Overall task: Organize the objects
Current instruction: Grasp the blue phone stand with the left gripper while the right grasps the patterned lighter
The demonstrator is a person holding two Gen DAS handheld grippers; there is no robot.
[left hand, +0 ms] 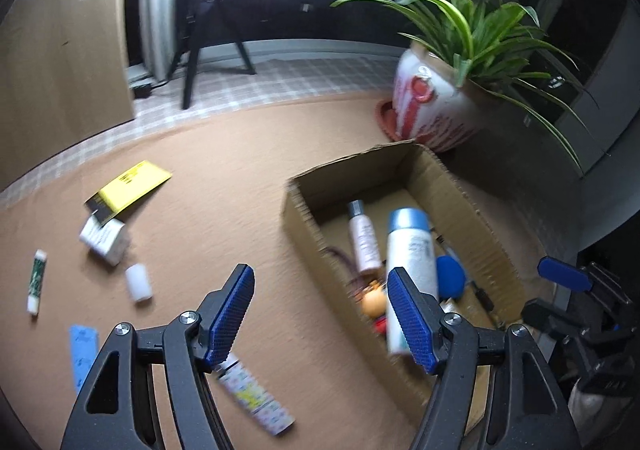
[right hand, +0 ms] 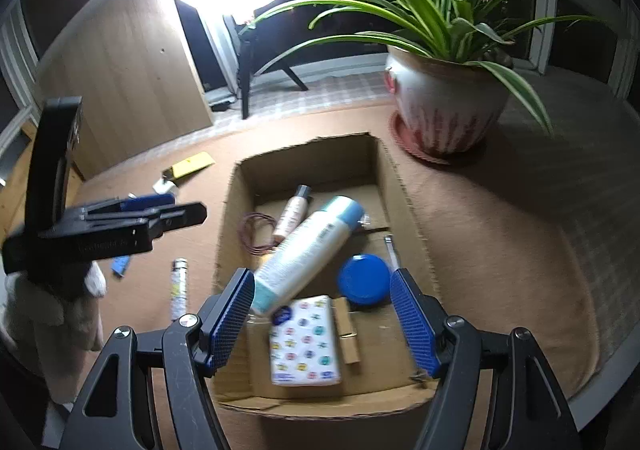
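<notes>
An open cardboard box (left hand: 476, 210) (right hand: 396, 186) sits on the brown table. Inside lie a large white bottle with a blue cap (left hand: 412, 250) (right hand: 308, 246), a small pink bottle (left hand: 362, 240) (right hand: 292, 214), a blue round lid (right hand: 364, 278), a patterned tissue pack (right hand: 306, 342) and red rubber bands (right hand: 256, 230). My left gripper (left hand: 322, 314) is open and empty, over the table at the box's left wall. My right gripper (right hand: 322, 316) is open and empty above the box's near half.
Loose on the table left of the box: a yellow packet (left hand: 128, 186), a white carton (left hand: 104, 238), a small white cylinder (left hand: 139, 283), a green-white tube (left hand: 37, 282), a blue strip (left hand: 83, 350), a patterned tube (left hand: 256, 398). A potted plant (right hand: 444, 106) stands behind the box.
</notes>
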